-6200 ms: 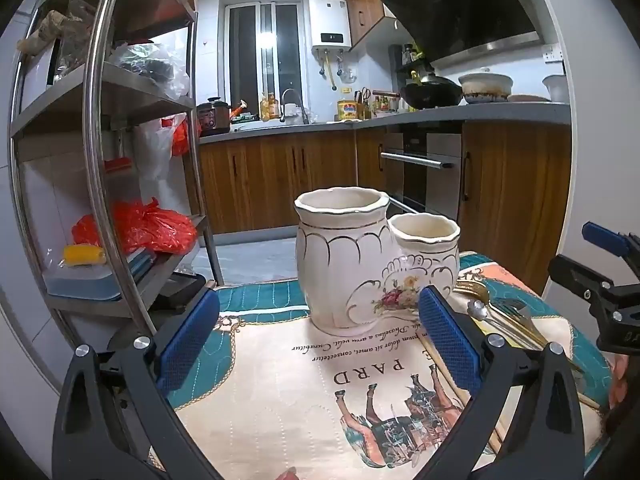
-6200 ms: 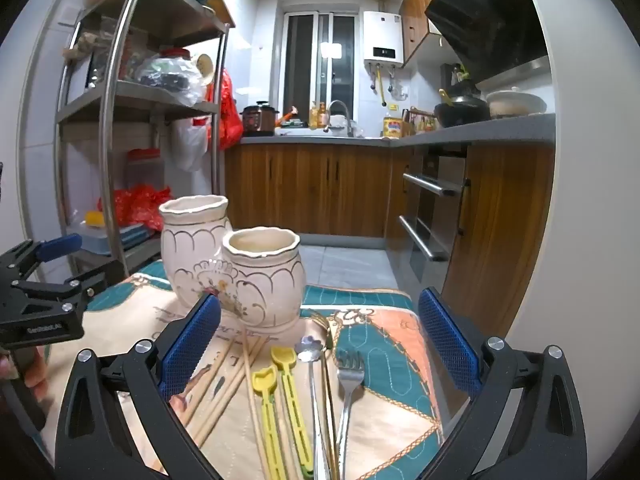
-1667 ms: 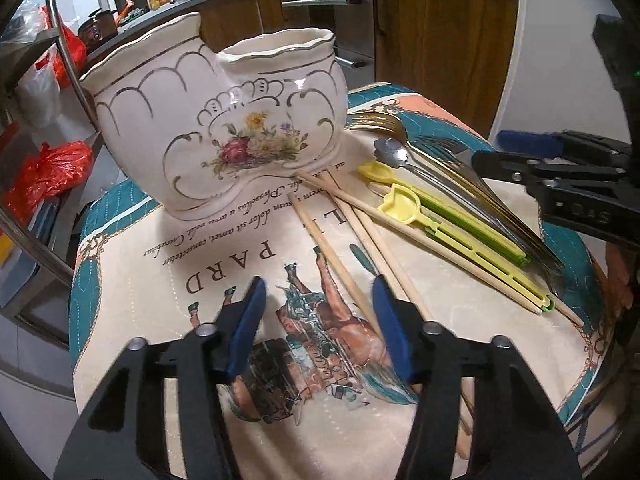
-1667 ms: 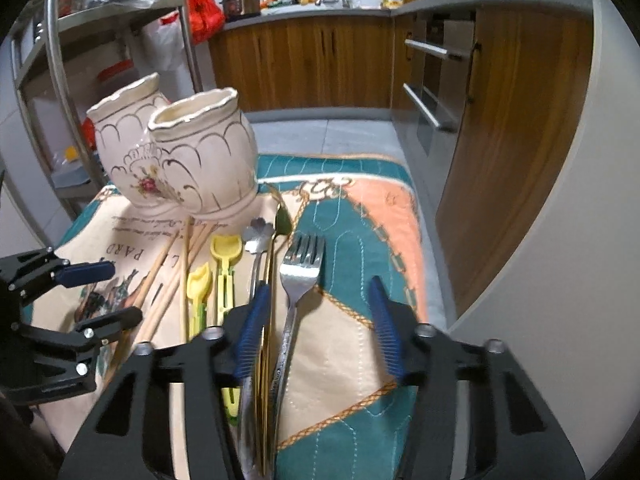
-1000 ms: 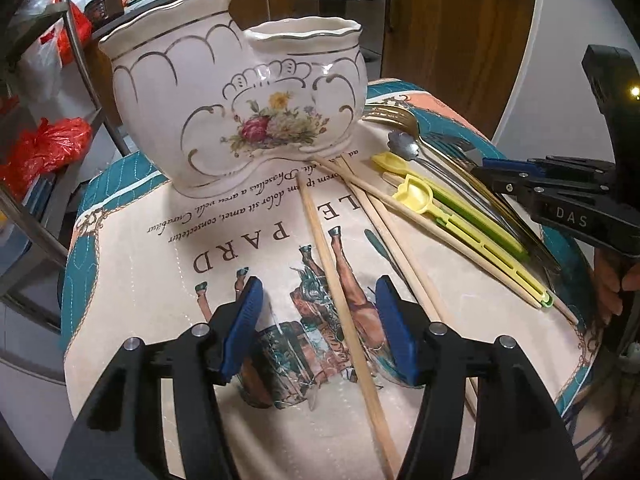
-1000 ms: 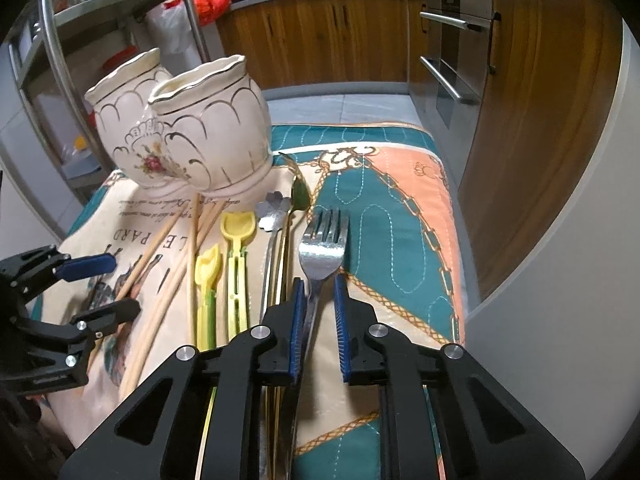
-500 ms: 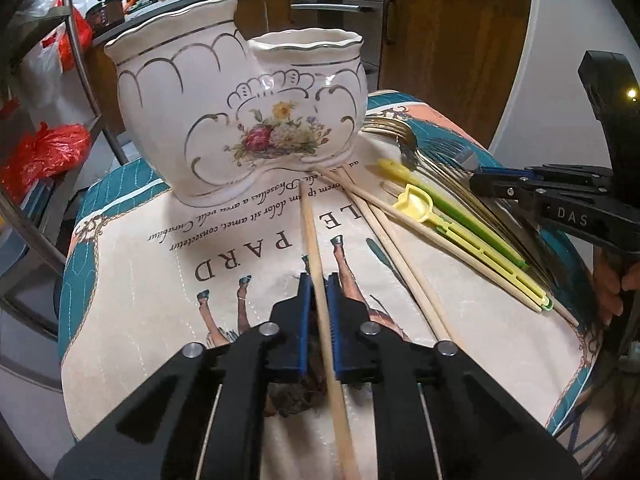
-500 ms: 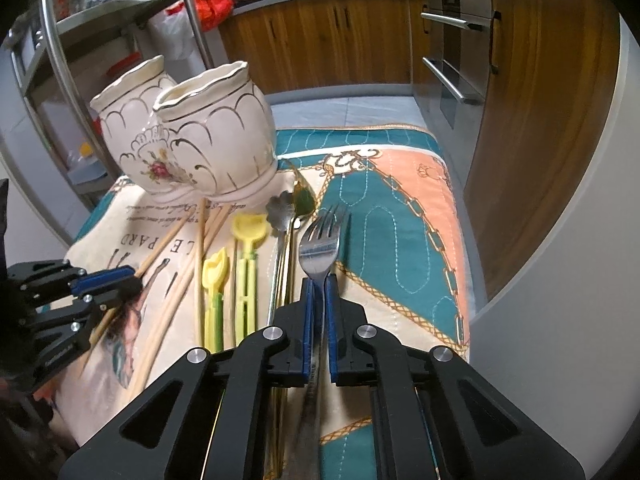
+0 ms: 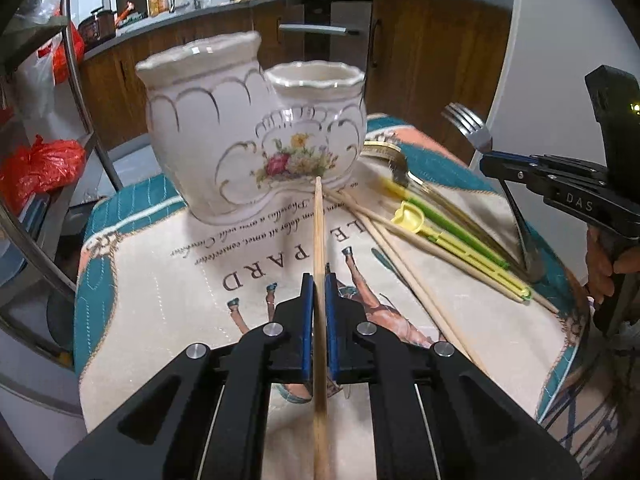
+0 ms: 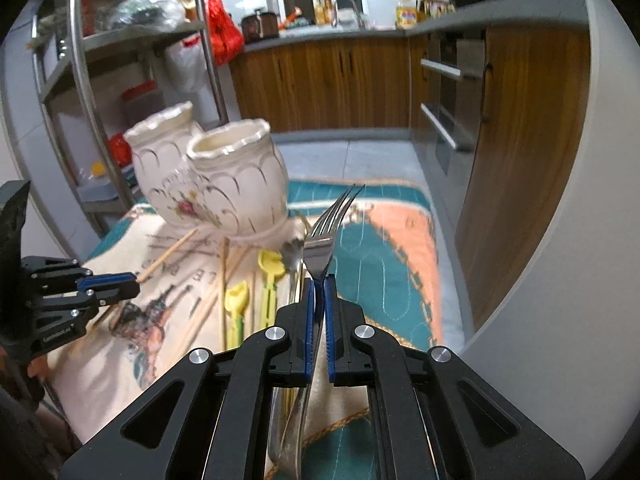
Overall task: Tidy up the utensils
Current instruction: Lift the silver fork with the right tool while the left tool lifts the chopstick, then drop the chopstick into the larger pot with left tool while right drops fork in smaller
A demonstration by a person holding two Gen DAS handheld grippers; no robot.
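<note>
A cream double ceramic holder (image 9: 256,128) with gold trim and a flower motif stands at the back of the printed cloth; it also shows in the right wrist view (image 10: 216,184). My left gripper (image 9: 316,280) is shut on a wooden chopstick (image 9: 319,232) that points at the holder's base. My right gripper (image 10: 318,280) is shut on a steel fork (image 10: 324,232), lifted off the cloth with tines forward; the fork also shows in the left wrist view (image 9: 468,124). More chopsticks (image 9: 400,248), yellow-green utensils (image 9: 440,236) and a gold spoon (image 9: 388,152) lie on the cloth.
A metal shelf rack (image 10: 80,64) with red bags stands left of the table. Wooden kitchen cabinets (image 10: 340,80) and an oven are behind. The table's right edge (image 10: 444,280) drops off beside a grey wall.
Both grippers stay shut on their utensils. The right one has lifted the fork off the cloth, tines raised. The left one has raised the chopstick slightly toward the holder.
</note>
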